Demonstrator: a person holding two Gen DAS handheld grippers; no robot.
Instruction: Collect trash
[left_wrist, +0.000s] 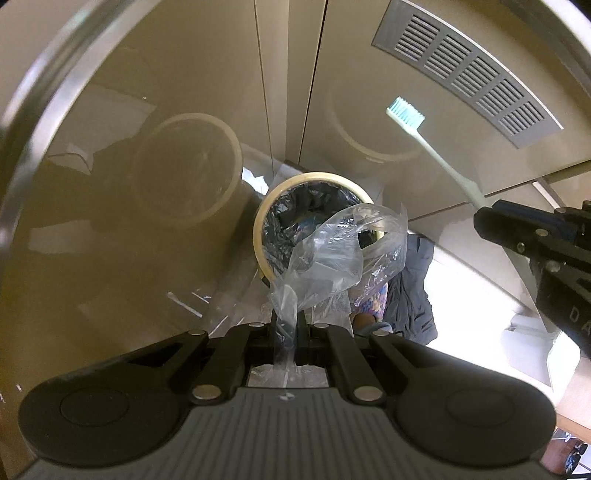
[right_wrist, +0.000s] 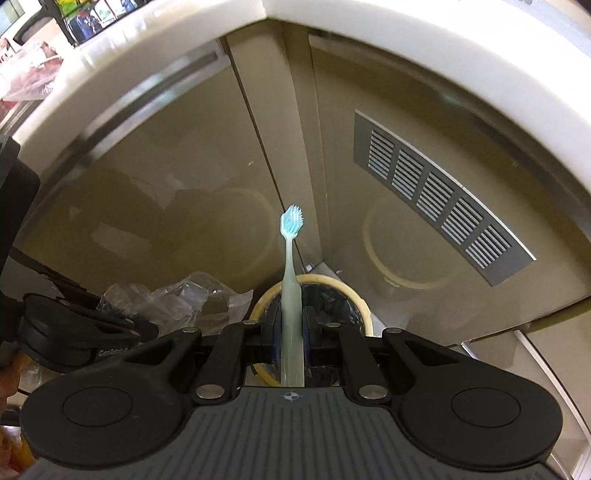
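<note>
The left hand-held gripper (left_wrist: 286, 325) is clamped on a crumpled clear plastic bag (left_wrist: 332, 258), which billows out from its tips toward 1 o'clock and hangs over the near rim of the bin (left_wrist: 260, 221), a round cream bin lined with a black bag, standing in a corner of glossy beige cabinet doors (left_wrist: 147, 110). The right hand-held gripper (right_wrist: 291, 325) is closed on the handle of a pale toothbrush (right_wrist: 290, 266), whose blue-bristled head points away toward 12 o'clock, with the bin (right_wrist: 354, 295) just beyond the tips. In the left wrist view the right hand-held gripper (left_wrist: 487, 218) enters from 3 o'clock, the toothbrush (left_wrist: 436, 155) slanting toward 11 o'clock beneath a grey vent (left_wrist: 469, 74).
</note>
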